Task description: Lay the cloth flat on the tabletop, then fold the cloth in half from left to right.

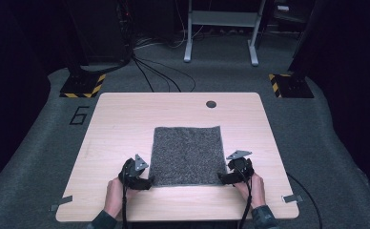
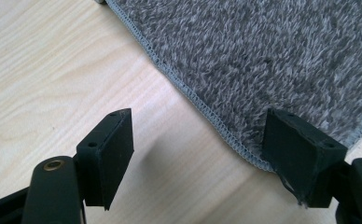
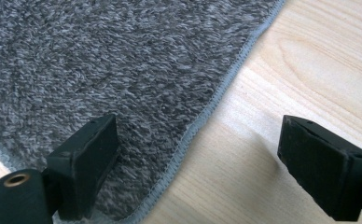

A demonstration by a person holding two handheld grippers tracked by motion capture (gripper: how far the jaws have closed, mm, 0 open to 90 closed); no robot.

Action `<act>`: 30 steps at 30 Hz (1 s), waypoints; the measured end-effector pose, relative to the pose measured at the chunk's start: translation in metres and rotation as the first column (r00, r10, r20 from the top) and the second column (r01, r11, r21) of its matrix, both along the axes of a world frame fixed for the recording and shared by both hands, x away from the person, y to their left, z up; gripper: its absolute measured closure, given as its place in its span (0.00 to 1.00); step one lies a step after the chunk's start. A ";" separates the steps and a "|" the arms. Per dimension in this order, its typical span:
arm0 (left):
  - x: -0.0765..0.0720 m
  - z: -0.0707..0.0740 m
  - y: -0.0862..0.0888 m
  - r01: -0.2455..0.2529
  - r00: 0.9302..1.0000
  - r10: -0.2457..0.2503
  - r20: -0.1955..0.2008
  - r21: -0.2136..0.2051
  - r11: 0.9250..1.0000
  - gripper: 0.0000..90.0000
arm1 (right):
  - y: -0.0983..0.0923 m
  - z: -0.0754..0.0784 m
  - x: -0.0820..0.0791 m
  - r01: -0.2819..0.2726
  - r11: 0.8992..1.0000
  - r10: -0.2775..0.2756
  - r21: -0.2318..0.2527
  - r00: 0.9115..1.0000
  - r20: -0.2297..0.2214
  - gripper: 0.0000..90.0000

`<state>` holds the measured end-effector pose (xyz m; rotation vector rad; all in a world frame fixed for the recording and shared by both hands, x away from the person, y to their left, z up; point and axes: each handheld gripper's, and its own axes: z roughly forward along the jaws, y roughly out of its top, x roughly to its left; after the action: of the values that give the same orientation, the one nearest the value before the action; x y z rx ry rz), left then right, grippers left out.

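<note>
Both tongs, left tongs (image 1: pixel 147 182) and right tongs (image 1: pixel 223 178), stand released astride the near corners of the grey towel (image 1: pixel 188 153). If they clench too high (the cloth lies flat on the desk (image 1: pixel 121 119)), they may slip off the hem

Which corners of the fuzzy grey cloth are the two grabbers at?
The two near corners, closest to the person. The left gripper sits at the near left corner of the grey cloth, the right gripper at the near right; the far corners lie untouched.
</note>
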<state>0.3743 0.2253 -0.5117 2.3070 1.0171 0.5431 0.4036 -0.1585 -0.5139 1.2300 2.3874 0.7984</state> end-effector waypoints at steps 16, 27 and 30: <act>-0.005 0.002 0.012 -0.026 1.000 0.025 -0.015 -0.063 0.998 0.16 | -0.008 0.001 -0.015 0.021 0.998 -0.022 0.055 1.000 0.018 0.12; 0.021 0.018 0.031 -0.059 0.998 0.057 -0.019 -0.171 0.984 0.14 | 0.011 0.022 -0.026 -0.016 0.994 0.008 0.113 0.998 0.067 0.07; 0.029 0.019 0.034 -0.055 0.998 0.049 -0.034 -0.195 0.979 0.12 | 0.022 0.024 -0.028 -0.049 0.993 0.042 0.105 0.997 0.072 0.06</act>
<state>0.4037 0.2588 -0.4925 2.1249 1.0965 0.4115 0.3756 -0.1366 -0.4898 1.1709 2.3516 0.9777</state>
